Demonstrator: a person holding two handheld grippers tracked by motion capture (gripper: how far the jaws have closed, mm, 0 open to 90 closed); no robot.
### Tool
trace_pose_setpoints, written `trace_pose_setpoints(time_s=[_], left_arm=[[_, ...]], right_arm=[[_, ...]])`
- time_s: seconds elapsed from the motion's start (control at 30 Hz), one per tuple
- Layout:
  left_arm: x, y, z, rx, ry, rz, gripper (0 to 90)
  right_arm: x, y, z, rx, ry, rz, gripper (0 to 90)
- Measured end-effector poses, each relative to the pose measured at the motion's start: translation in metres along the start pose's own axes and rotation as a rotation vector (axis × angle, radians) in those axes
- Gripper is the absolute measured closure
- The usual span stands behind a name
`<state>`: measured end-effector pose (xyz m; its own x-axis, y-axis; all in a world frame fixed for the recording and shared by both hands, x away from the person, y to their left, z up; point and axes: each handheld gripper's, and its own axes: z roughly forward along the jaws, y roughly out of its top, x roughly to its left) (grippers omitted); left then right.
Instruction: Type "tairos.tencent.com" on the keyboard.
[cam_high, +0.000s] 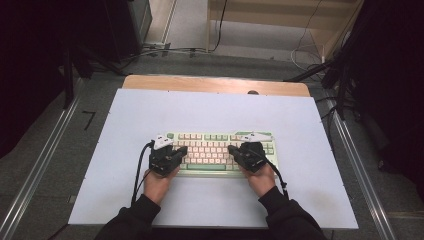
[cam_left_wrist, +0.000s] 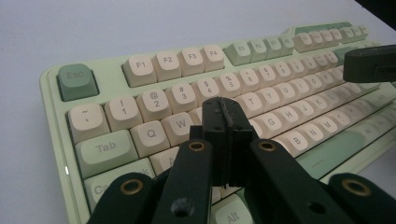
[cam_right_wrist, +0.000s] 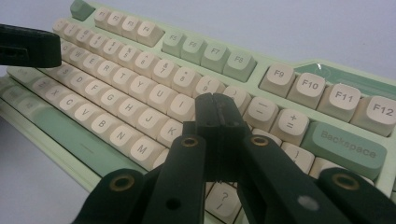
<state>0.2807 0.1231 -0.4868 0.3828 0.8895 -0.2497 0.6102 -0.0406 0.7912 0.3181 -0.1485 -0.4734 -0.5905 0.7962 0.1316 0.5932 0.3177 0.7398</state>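
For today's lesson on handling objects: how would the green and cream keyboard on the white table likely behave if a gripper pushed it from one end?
The keyboard looks like a rigid slab, so it would probably slide or pivot as one piece without bending. It lies flat and low on the white table, so tipping seems unlikely. Its raised keycaps would likely give under a push from above.
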Motion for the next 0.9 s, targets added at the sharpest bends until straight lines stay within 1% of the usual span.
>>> trace_pose_setpoints(time_s=[0.53, 0.7, 0.9], left_arm=[[0.001, -0.001, 0.000, 0.000, 0.002, -0.002, 90.0], [0.001, -0.001, 0.000, 0.000, 0.003, -0.003, 90.0], [0.001, -0.001, -0.001, 0.000, 0.002, -0.003, 90.0]], right_arm=[[0.004, -0.005, 0.000, 0.013, 0.006, -0.018, 87.7], [0.003, -0.007, -0.003, 0.008, 0.006, -0.016, 87.7], [0.002, -0.012, -0.005, 0.020, 0.011, -0.018, 87.7]])
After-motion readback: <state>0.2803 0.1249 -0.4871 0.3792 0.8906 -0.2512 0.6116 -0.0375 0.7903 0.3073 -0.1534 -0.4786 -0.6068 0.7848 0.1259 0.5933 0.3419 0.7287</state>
